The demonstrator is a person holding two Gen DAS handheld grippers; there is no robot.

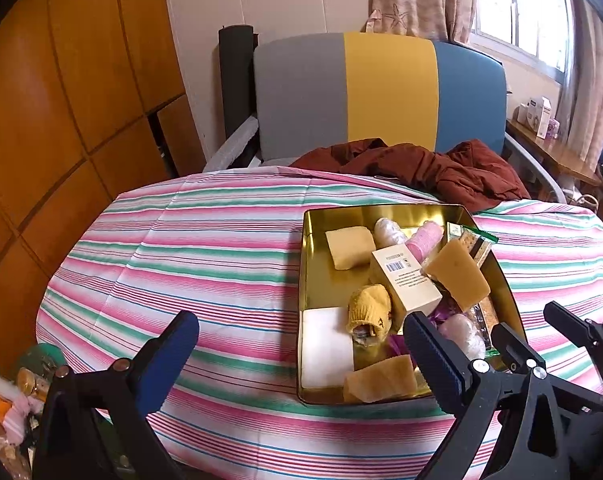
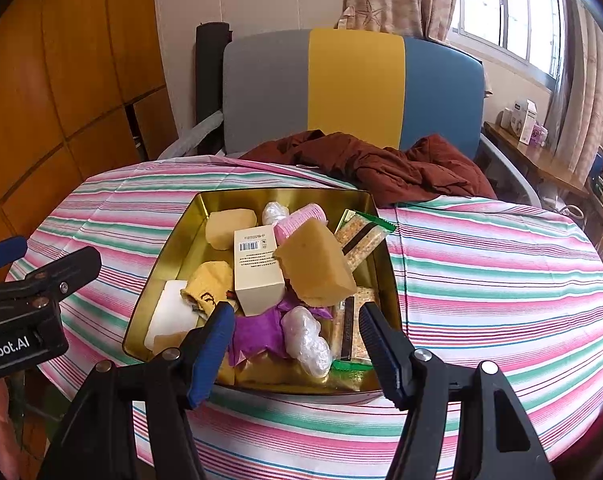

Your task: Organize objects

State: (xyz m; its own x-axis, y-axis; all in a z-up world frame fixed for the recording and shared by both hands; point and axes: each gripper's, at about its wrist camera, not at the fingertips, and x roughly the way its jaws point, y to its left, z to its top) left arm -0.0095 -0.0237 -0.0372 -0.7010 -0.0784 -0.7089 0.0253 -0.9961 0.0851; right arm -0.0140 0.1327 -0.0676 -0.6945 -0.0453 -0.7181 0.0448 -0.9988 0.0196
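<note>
A: Everything to sort sits piled in the gold tin tray point(image 2: 169, 240) on the striped tablecloth point(image 2: 481, 280). How do you think the pieces will handle?

B: Light, mostly. The tan sponge block point(image 2: 315, 270) on top of the heap looks soft and springy, so I would pinch it across its narrow sides and expect it to squash a little. The cream carton with the barcode point(image 2: 257, 270) looks stiff; its flat long faces suit the pads. The clear plastic-wrapped bundle point(image 2: 305, 338) and the purple wrapper point(image 2: 257, 332) are probably slippery and crinkly.

A: And the tongs?

B: The right gripper point(image 2: 295, 322) stands with its jaws apart and nothing between the pads. It hovers over the tray's near edge, and the wrapped bundle and purple wrapper lie just beyond the tips. The sponge block is a little farther in.

A: The other one?

B: The left gripper point(image 1: 301, 340) is also spread wide and empty. Its right finger overlaps the tray's near corner beside the yellow knitted sock point(image 1: 369, 312), while its left finger is over bare cloth.
</note>
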